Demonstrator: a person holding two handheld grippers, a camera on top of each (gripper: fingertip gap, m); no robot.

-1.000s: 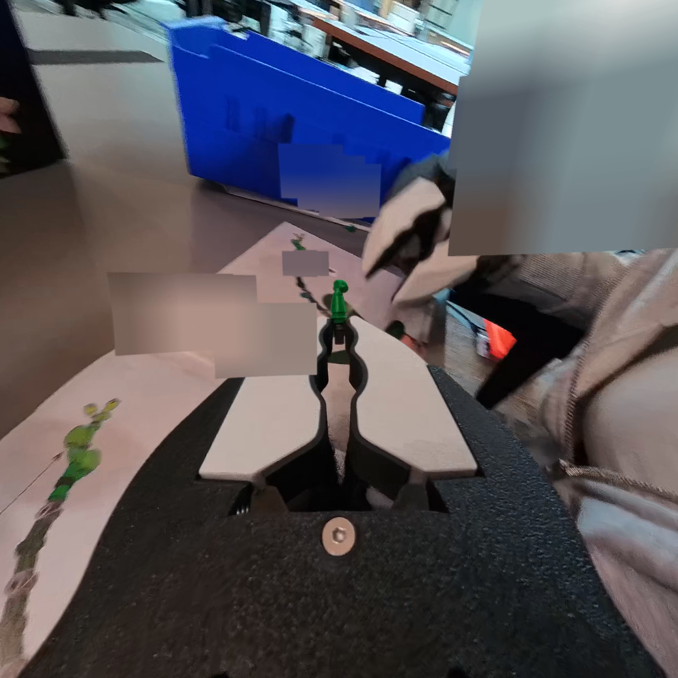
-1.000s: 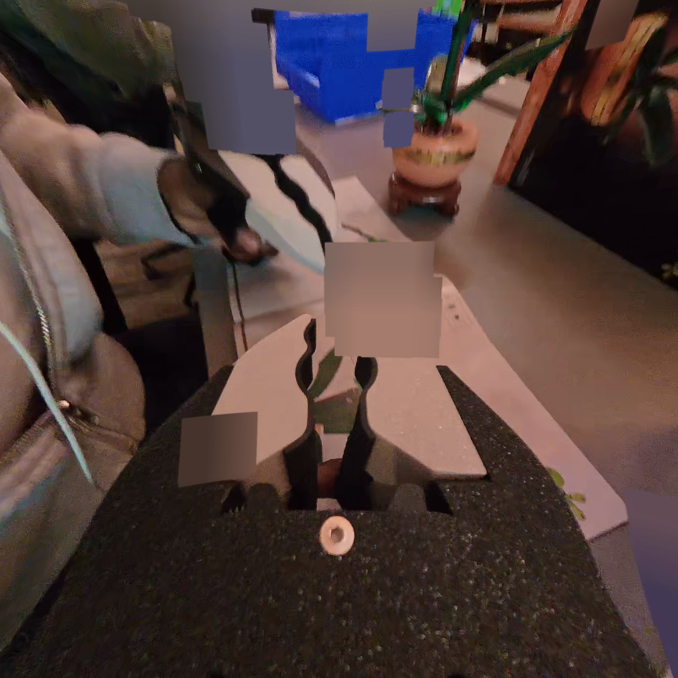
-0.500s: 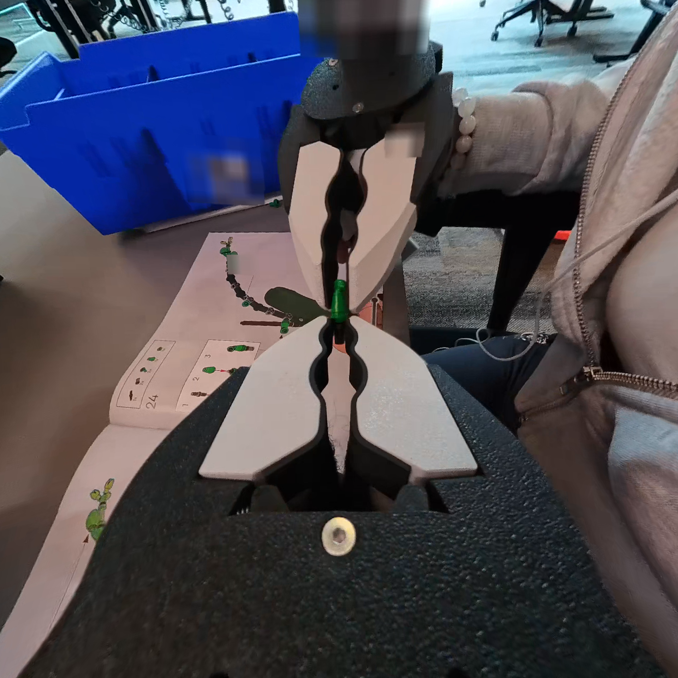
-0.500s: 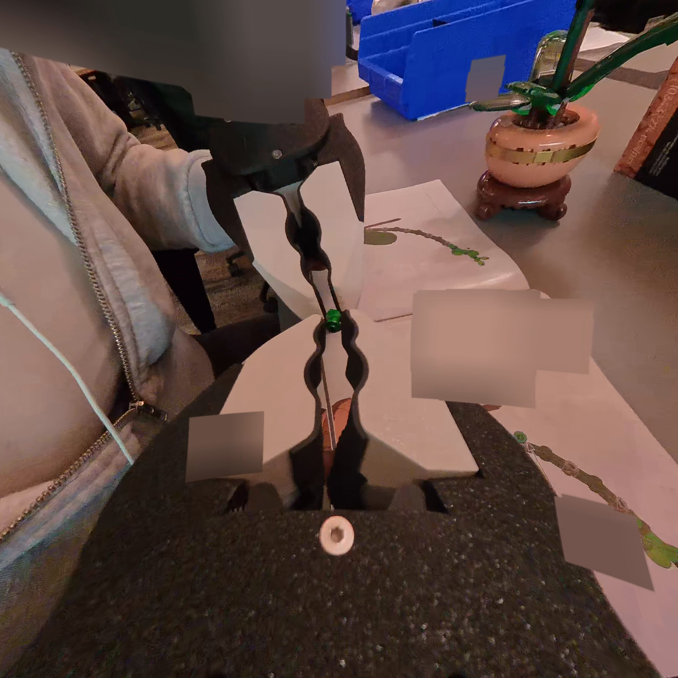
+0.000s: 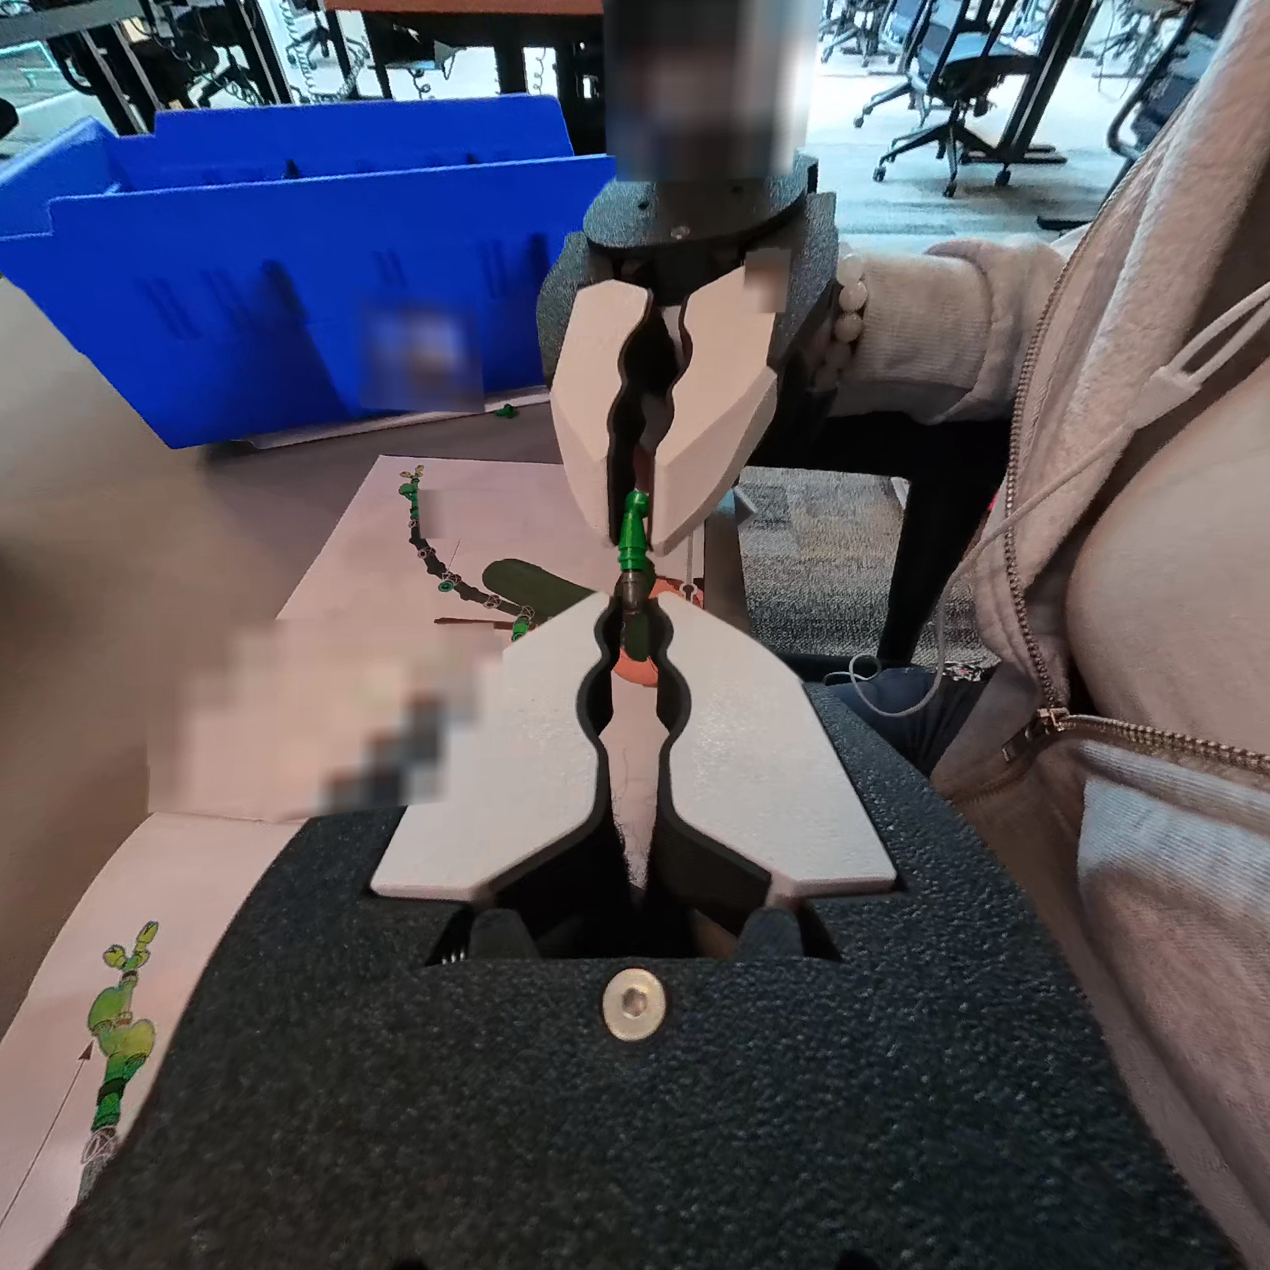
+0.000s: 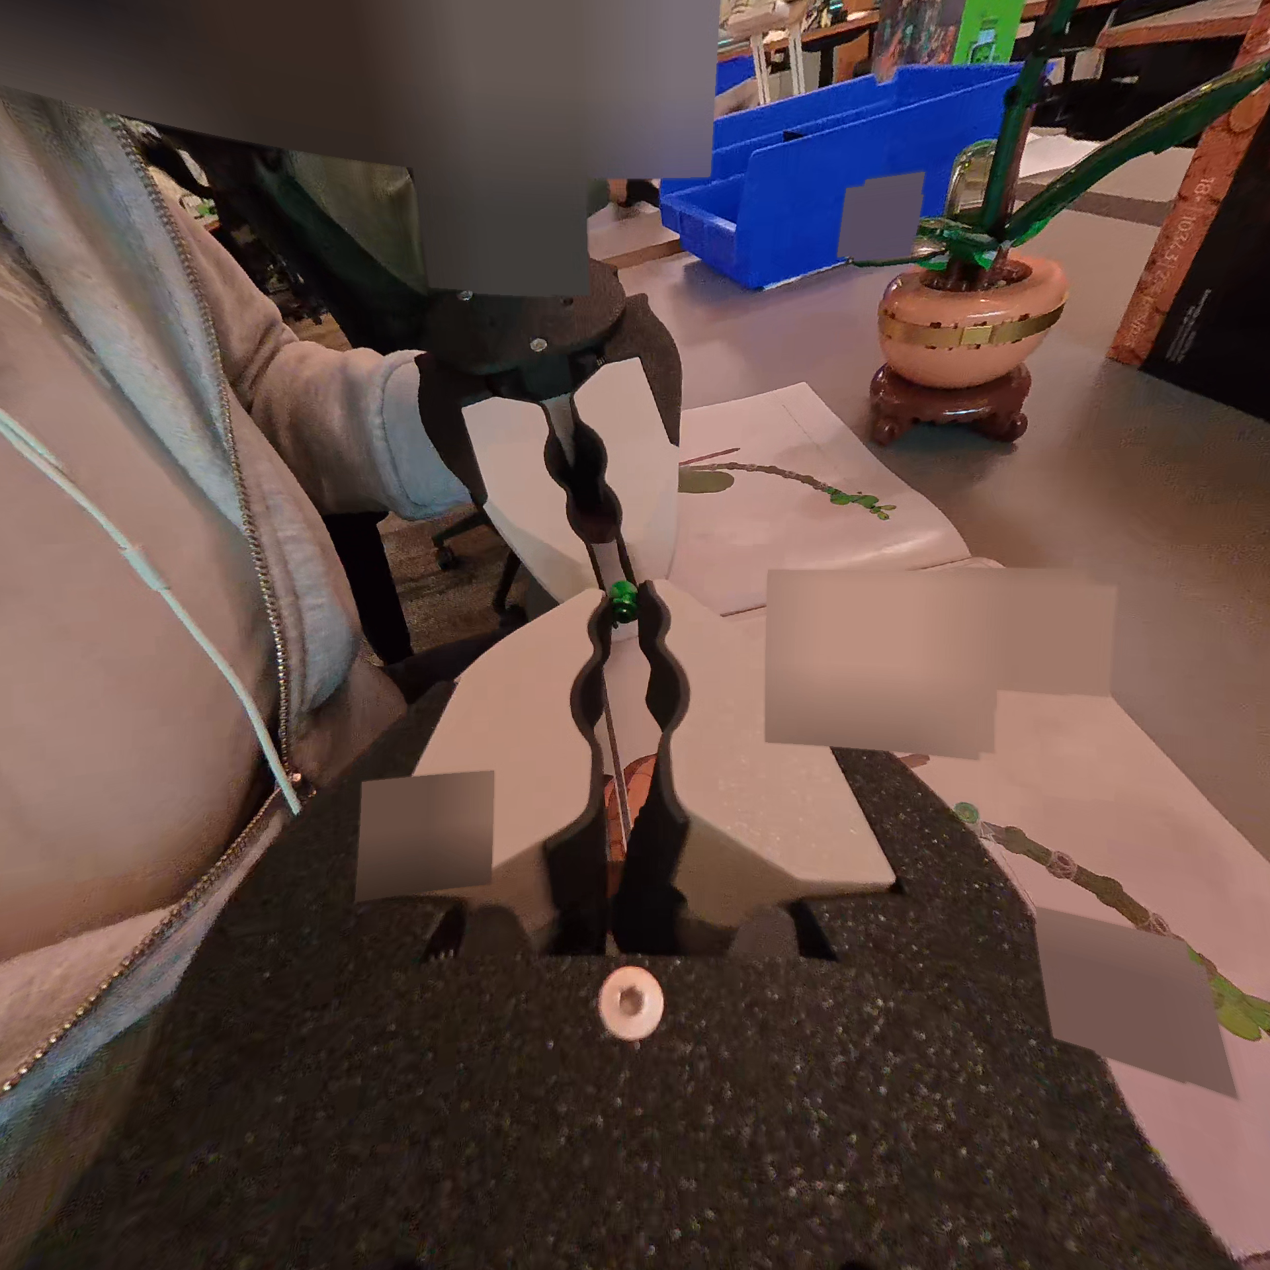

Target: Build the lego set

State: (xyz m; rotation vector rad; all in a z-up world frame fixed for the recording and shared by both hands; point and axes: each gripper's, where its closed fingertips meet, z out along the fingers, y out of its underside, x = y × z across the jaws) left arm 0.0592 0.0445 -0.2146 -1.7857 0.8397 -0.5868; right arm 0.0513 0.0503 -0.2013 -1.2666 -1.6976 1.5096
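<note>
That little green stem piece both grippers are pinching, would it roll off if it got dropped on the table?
Probably. The green stem piece looks round and tapered, so it would likely roll, in a curve. It seems hard plastic, stiff, not bendy, and very light. Its glossy surface may be slippery: the left gripper and right gripper each pinch only one small end.

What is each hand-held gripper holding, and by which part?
The left hand-held gripper pinches the small stem piece's dark lower end; the right hand-held gripper grips its green upper part.
</note>
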